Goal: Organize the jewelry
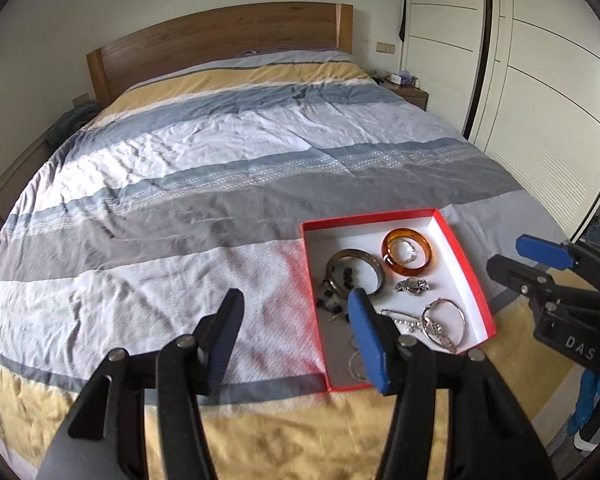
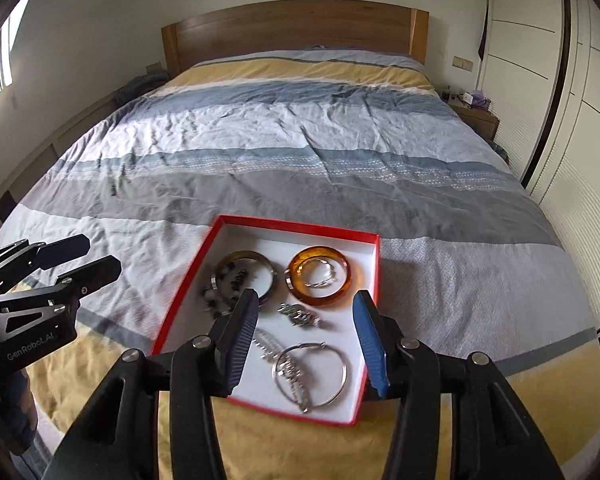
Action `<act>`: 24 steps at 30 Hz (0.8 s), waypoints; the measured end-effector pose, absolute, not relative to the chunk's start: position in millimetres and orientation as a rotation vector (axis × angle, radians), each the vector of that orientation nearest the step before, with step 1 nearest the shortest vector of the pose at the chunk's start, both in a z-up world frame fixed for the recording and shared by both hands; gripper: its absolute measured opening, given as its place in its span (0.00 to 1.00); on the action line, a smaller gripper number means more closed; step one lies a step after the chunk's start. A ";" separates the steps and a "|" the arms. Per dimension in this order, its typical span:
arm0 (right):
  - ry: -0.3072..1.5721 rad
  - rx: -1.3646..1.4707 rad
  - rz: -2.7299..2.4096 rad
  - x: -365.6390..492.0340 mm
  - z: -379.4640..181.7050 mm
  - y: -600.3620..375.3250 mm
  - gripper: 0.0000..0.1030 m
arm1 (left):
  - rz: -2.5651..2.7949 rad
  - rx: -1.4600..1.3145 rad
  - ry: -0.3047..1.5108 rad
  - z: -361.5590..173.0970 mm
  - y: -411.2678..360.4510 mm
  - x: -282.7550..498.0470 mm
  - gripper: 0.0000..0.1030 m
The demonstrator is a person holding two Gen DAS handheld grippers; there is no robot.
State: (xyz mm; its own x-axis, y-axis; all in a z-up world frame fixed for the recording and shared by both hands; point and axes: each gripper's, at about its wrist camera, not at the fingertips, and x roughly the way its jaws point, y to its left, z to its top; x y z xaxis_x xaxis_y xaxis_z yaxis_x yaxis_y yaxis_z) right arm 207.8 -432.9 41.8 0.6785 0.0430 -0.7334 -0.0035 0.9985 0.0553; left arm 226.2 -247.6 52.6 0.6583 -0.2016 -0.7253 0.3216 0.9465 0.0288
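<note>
Left wrist view: the left gripper (image 1: pixel 296 304) hangs above the bed (image 1: pixel 220 168) with its jaws spread and nothing between them. The red box (image 1: pixel 466 256) sits near the bed's foot edge, toward its right side, holding an amber bangle (image 1: pixel 408 254), a grey bangle (image 1: pixel 356 272), a silver hoop (image 1: pixel 446 318) and chains. The right gripper (image 1: pixel 520 256) shows at the right, jaws apart.

Right wrist view: the right gripper (image 2: pixel 306 306) hovers over the red box (image 2: pixel 374 280), jaws spread and empty. The amber bangle (image 2: pixel 320 276) lies in the far right corner, the grey bangle (image 2: pixel 246 274) beside it, the silver hoop (image 2: pixel 310 376) near the front wall.
</note>
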 end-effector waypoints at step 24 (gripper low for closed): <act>0.619 0.055 0.046 -5.2 144.7 -314.3 0.97 | -0.155 0.122 0.606 152.0 -98.5 13.0 0.57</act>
State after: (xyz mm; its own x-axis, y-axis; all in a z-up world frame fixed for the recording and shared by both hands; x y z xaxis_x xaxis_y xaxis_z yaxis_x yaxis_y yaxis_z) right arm -5.2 -314.3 144.7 0.8133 0.0597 -0.5788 -0.0265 0.9975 0.0657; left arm 13.0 -98.5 152.0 0.8110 -0.1090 -0.5748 0.1806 0.9811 0.0689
